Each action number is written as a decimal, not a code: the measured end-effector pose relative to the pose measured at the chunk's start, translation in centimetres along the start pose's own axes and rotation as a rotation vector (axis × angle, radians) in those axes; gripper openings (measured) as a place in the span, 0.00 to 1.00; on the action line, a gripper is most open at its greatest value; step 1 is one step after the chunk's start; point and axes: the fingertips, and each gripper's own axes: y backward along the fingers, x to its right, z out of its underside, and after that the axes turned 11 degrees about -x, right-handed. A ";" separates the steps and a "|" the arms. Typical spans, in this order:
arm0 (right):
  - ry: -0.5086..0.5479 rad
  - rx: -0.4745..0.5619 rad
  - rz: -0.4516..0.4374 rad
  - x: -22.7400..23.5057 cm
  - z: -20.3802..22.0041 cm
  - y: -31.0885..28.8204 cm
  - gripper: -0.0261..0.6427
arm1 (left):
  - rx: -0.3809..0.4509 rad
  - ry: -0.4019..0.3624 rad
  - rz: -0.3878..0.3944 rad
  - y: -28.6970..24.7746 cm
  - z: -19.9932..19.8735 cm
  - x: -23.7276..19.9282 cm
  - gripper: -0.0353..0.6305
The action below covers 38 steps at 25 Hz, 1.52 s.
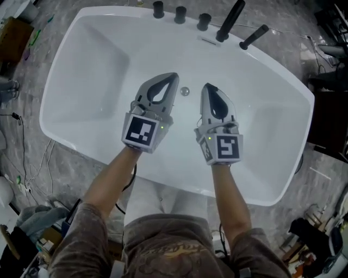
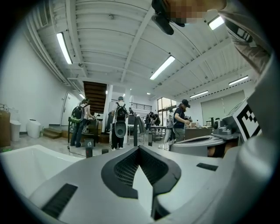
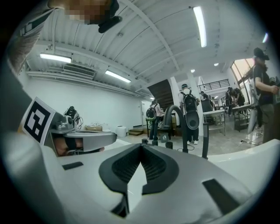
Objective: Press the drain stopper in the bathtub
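A small round chrome drain stopper (image 1: 185, 91) sits on the floor of the white bathtub (image 1: 87, 65) in the head view. My left gripper (image 1: 173, 76) hangs over the tub just left of the stopper, its tips touching and empty. My right gripper (image 1: 207, 86) hovers just right of the stopper, also shut with nothing held. Both are above the stopper, apart from it. The left gripper view shows its shut jaws (image 2: 139, 148) aimed level across the room; the right gripper view shows the same for the right gripper (image 3: 141, 145). The stopper is hidden in both gripper views.
Black tap knobs (image 1: 180, 14), a black spout (image 1: 230, 20) and a hand-shower handle (image 1: 253, 36) line the tub's far rim. Cables (image 1: 24, 163) and clutter lie on the floor to the left; dark equipment (image 1: 329, 108) stands at the right. Several people (image 2: 119, 122) stand in the background.
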 end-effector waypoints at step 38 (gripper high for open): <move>-0.045 -0.043 0.038 2.4 23.7 -12.9 0.04 | -0.017 -0.029 0.035 -10.2 23.8 -2.3 0.06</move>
